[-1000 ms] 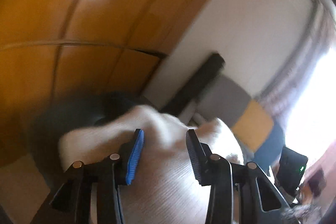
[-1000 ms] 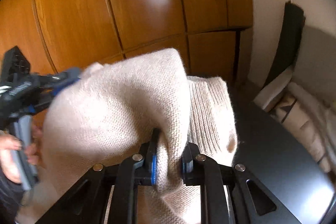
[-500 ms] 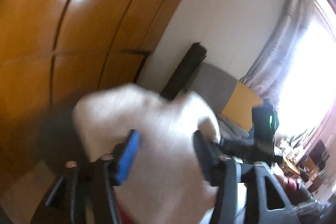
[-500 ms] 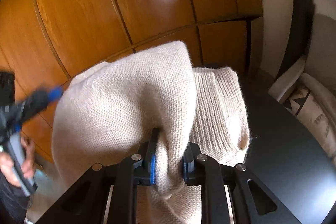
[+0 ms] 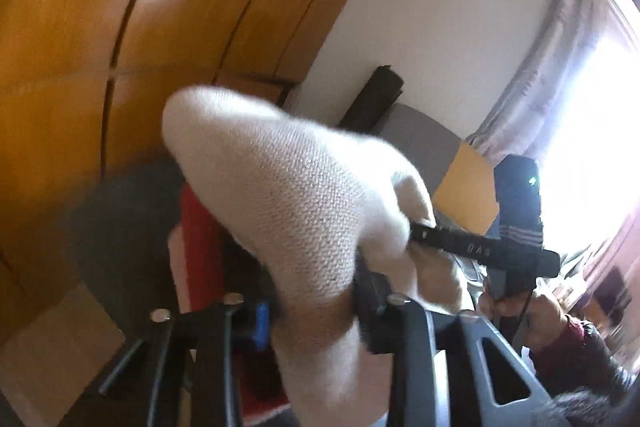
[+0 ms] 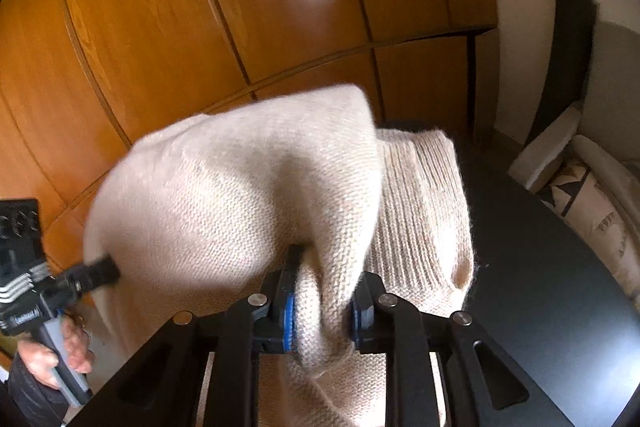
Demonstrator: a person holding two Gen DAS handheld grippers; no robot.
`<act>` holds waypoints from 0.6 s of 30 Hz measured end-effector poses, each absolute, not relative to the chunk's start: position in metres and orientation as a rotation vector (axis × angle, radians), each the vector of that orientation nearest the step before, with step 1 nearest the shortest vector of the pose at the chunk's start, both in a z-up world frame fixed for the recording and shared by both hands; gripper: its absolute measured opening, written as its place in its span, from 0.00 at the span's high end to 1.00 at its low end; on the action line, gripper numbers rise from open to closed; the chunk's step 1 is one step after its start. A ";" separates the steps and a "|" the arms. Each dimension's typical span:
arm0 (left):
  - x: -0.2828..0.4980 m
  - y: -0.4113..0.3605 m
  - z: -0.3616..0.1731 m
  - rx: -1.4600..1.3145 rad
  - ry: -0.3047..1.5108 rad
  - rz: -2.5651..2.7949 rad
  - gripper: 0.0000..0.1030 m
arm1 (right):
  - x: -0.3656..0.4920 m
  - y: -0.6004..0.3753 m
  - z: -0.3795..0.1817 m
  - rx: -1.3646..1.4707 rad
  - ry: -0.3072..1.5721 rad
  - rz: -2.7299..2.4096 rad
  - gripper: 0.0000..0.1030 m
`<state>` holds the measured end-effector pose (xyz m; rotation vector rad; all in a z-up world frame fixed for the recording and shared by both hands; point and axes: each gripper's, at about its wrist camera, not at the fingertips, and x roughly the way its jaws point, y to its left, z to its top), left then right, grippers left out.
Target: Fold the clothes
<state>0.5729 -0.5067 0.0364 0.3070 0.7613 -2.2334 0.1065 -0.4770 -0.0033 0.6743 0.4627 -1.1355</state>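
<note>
Knitwear: in the left wrist view, a cream, fine-knit sweater [image 5: 296, 211] bunches between the just-narrowed jaws of the left hand-held gripper [image 5: 312, 315], which pinch it. In the right wrist view, the right hand-held gripper [image 6: 322, 311] nips a fold, its ribbed hem at 2 o'clock on the dark, smooth tabletop [image 6: 552, 299].

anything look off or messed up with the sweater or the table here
Nothing looks damaged or spilled. The cream sweater is bunched in mid-air, pinched by the right tongs and the left tongs, whose jaws have just been closing on it; its ribbed part lies on the dark table. Something red sits beneath, blurred.
</note>
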 end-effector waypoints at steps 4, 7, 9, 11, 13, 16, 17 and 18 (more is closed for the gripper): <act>0.564 -0.536 0.095 0.296 0.655 -2.272 0.76 | 0.111 -0.474 0.015 0.658 0.443 -1.103 0.83; 0.555 -0.556 0.128 0.355 0.586 -2.262 0.76 | 0.107 -0.469 0.035 0.647 0.357 -1.066 0.83; 0.550 -0.567 0.126 0.450 0.576 -2.216 0.76 | 0.106 -0.468 0.028 0.668 0.376 -1.084 0.83; 0.548 -0.579 0.103 0.583 0.595 -2.125 0.72 | 0.102 -0.469 0.002 0.730 0.415 -1.106 0.83; 0.552 -0.587 0.069 0.663 0.647 -2.046 0.62 | 0.098 -0.469 -0.027 0.793 0.410 -1.112 0.83; 0.583 -0.575 0.059 0.535 0.727 -2.017 0.49 | 0.092 -0.457 -0.047 0.819 0.308 -1.091 0.82; 0.590 -0.567 0.065 0.487 0.715 -2.004 0.49 | 0.090 -0.453 -0.051 0.822 0.281 -1.087 0.82; 0.597 -0.556 0.074 0.432 0.671 -1.988 0.49 | 0.092 -0.450 -0.052 0.809 0.277 -1.093 0.82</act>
